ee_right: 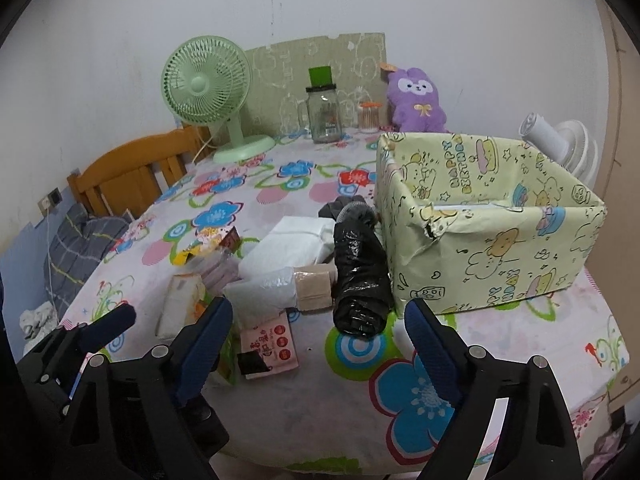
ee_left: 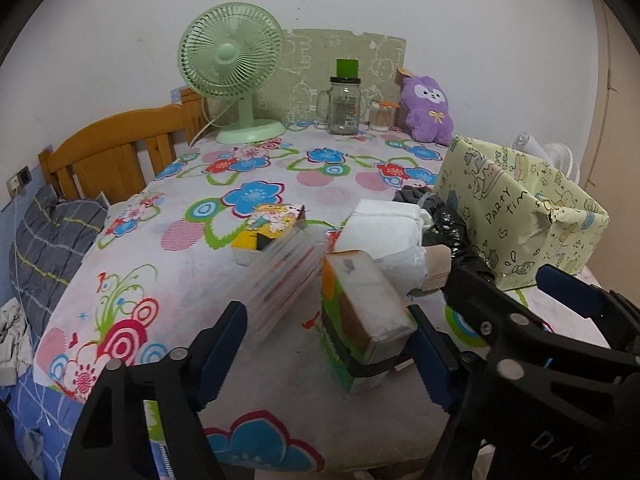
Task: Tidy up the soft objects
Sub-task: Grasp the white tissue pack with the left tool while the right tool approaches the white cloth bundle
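Note:
Soft packs lie in a cluster on the flowered table. In the left wrist view my left gripper (ee_left: pixel 326 344) is open, its jaws standing either side of an upright green-orange tissue pack (ee_left: pixel 362 312) and a clear plastic pack (ee_left: pixel 286 284). Behind lie a white tissue bundle (ee_left: pixel 384 226) and a yellow cartoon pack (ee_left: pixel 270 228). In the right wrist view my right gripper (ee_right: pixel 318 346) is open and empty, just in front of a black plastic roll (ee_right: pixel 360 276), a pink wipes pack (ee_right: pixel 270 346) and the white bundle (ee_right: pixel 292 246). The yellow paper-wrapped box (ee_right: pixel 486 248) stands open to the right.
A green fan (ee_right: pixel 208 92), a glass jar (ee_right: pixel 323 114), a cotton-swab tub (ee_right: pixel 370 116) and a purple plush (ee_right: pixel 418 100) line the table's back edge. A white fan (ee_right: pixel 568 146) is behind the box. A wooden bed headboard (ee_left: pixel 116 152) is left.

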A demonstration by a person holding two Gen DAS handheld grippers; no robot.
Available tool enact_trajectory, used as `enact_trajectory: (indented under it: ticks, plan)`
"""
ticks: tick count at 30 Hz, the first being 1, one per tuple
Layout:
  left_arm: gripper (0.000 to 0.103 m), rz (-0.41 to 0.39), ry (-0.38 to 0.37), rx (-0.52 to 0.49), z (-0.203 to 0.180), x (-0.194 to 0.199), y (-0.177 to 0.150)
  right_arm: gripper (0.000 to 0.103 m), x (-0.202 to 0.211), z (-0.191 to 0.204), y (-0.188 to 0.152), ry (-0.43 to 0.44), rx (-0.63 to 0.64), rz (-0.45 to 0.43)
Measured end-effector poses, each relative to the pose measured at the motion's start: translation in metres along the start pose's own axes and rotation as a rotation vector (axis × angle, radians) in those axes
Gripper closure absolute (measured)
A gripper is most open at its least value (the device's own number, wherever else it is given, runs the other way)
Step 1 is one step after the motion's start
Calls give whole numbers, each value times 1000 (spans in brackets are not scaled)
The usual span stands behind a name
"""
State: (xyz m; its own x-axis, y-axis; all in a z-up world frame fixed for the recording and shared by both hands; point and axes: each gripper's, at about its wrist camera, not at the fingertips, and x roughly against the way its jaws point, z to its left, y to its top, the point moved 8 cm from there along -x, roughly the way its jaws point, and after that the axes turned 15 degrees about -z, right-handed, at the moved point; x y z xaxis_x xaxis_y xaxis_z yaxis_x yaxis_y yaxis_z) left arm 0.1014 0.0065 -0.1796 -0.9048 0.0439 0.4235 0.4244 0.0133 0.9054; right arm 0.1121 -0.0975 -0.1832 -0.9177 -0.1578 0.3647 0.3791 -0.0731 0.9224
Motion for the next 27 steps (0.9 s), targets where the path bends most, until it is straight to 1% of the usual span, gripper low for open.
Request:
enact_trajectory:
  ticks: [2, 3, 5, 8, 11, 17, 21, 27]
  plan:
    - [39, 9, -16, 0, -3, -4, -1, 13, -3, 1, -1, 2, 2, 7]
    - [43, 16, -24, 0, -4, -6, -2, 13, -4, 1, -2, 3, 4, 10]
    - [57, 36, -39, 3, -5, -11, -4, 13, -7, 4, -3, 4, 10, 20]
    - [68, 54, -37, 13, -2, -16, -6, 13, -12, 7, -4, 11, 17, 31]
    - [73, 55, -29, 13, 4, -17, -6, 13, -16, 11, -4, 20, 21, 38]
    - [78, 66, -43, -4, 9, -23, -3, 13, -27, 21, -2, 26, 46, 44]
    - [79, 76, -39, -14, 13, -30, -2, 13, -37, 25, -1, 29, 54, 57]
    - [79, 111, -35, 10, 21, -42, -7, 13, -56, 30, -5, 25, 56, 93]
